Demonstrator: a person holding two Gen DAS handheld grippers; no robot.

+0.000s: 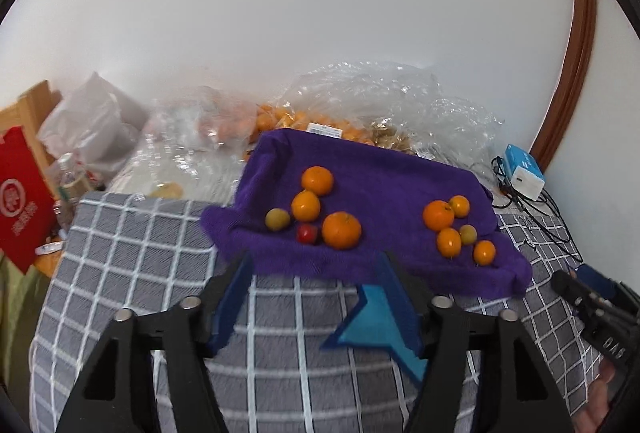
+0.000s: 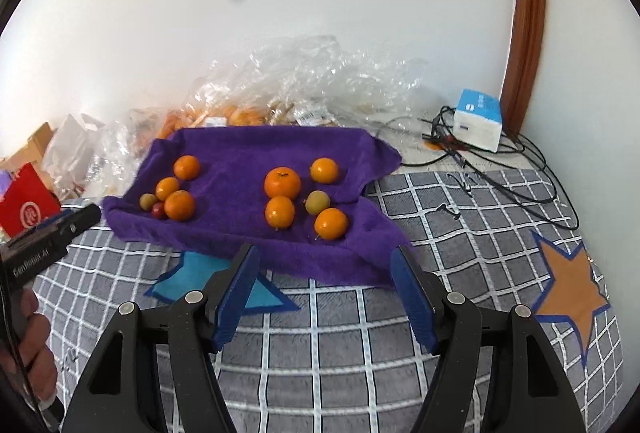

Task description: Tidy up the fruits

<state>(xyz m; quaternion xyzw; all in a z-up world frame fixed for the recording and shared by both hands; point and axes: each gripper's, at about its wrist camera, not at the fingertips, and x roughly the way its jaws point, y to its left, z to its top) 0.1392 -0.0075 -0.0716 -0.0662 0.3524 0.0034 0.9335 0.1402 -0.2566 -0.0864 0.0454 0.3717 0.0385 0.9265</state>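
Two fruit clusters (image 2: 170,193) on purple towel (image 2: 240,153)

Small red fruit (image 2: 159,210) half hidden behind large orange (image 2: 179,205); I can't tell its kind. Packaged orange goods under crumpled clear plastic wrap (image 1: 384,93) blurred, unreadable. Red printed box (image 1: 24,193) cut off at left edge.

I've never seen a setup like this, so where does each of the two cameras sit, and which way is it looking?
Left wrist view: sits on the left hand-held gripper, looks down along its open fingers at the purple towel; the right hand-held gripper shows at its right edge.
Right wrist view: sits on the right hand-held gripper, same aim; a hand shows at left.
Shared: the towel, oranges, checked blanket.
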